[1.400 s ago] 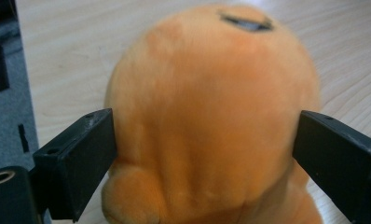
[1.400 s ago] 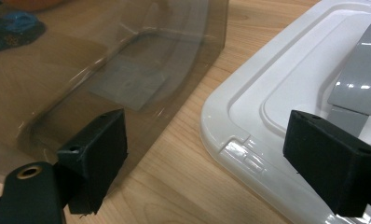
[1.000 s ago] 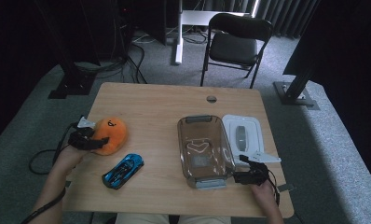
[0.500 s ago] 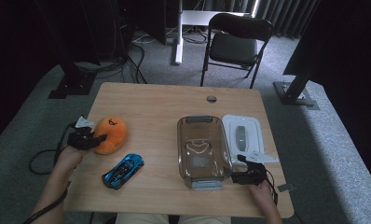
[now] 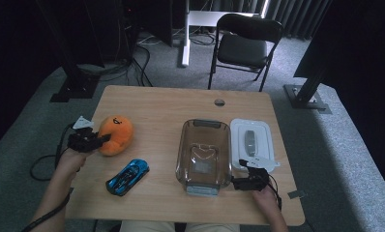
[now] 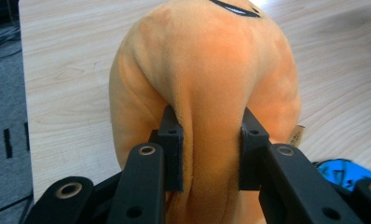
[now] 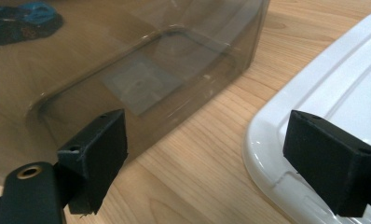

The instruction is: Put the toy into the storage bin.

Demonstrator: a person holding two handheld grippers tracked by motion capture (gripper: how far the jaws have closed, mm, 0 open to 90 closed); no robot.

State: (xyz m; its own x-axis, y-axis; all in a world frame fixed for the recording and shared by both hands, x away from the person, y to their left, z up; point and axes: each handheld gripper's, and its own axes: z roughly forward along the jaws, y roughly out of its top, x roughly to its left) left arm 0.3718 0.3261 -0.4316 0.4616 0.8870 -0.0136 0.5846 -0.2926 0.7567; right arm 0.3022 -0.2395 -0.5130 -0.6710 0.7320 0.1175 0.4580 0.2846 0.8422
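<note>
Left gripper [image 6: 210, 151] jaws just finished closing, pads pinching a fold of the orange plush toy [image 6: 207, 79] at table's [image 5: 166, 106] left edge. Right gripper [image 7: 207, 158] jaws wide apart, holding nothing, low at the near corner between clear plastic bin [image 7: 127, 60] and white lid [image 7: 333, 88]. Blue toy car [image 5: 127, 176] lies just behind the plush, apart. Folding chair [image 5: 244, 43] beyond table.

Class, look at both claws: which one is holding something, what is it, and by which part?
The left claw pinches the orange plush toy by a fold of its soft body at the near end. The right claw is open and holds nothing.
</note>
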